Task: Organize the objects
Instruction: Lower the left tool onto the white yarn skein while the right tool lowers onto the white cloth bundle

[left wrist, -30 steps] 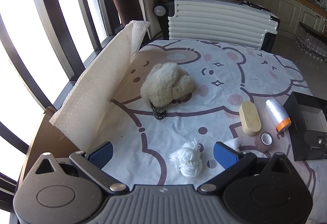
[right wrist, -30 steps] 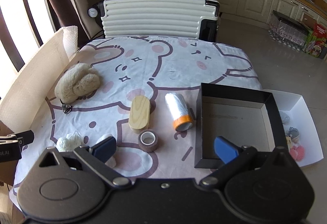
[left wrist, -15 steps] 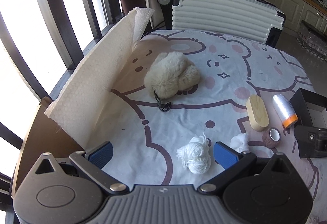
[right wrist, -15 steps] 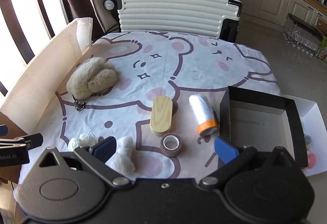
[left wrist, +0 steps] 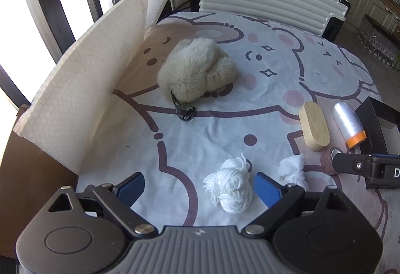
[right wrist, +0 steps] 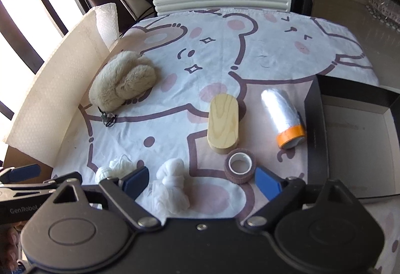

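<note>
Yarn ball (left wrist: 231,186), white, loose-stranded, between open left tool (left wrist: 198,187) pads.

The left gripper (left wrist: 198,186) and right gripper (right wrist: 201,180) both hover low with jaws spread wide, holding nothing.

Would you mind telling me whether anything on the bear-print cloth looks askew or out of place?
Nothing is spilled or damaged. The clear film roll with the orange end lies on its side beside the open black box, which is tilted against the cloth's edge. The white yarn bundle has loose, frayed strands. Both claws are open and hold nothing.
</note>
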Tool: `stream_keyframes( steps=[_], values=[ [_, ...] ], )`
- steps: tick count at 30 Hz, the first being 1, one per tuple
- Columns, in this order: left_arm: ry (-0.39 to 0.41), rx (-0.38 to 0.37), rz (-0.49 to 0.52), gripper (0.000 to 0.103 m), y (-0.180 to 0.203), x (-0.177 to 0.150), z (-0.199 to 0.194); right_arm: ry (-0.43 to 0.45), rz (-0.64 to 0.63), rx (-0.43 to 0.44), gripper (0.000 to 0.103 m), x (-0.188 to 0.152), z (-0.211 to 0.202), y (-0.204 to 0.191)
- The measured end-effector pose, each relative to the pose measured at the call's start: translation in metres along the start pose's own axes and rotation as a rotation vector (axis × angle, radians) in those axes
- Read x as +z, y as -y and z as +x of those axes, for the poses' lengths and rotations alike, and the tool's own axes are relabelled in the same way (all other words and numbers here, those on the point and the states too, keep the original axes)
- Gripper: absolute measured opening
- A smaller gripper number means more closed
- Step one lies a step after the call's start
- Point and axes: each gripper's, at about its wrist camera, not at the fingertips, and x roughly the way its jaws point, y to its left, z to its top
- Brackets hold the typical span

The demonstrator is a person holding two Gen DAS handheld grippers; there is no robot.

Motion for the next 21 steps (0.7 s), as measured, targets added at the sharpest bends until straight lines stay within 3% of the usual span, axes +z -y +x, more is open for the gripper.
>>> stream_keyframes(
  steps=[9,21],
  values=[
    [-0.080,-0.067,0.017,0.081,0.007,-0.004,0.034,-0.097,0.027,0.071,0.085,-0.003,0.034,0.001],
    [-0.145,-0.115,-0.016,0.072,0.006,-0.001,0.066,-0.152,0.047,0.118,0.079,-0.001,0.064,0.006]
  ],
)
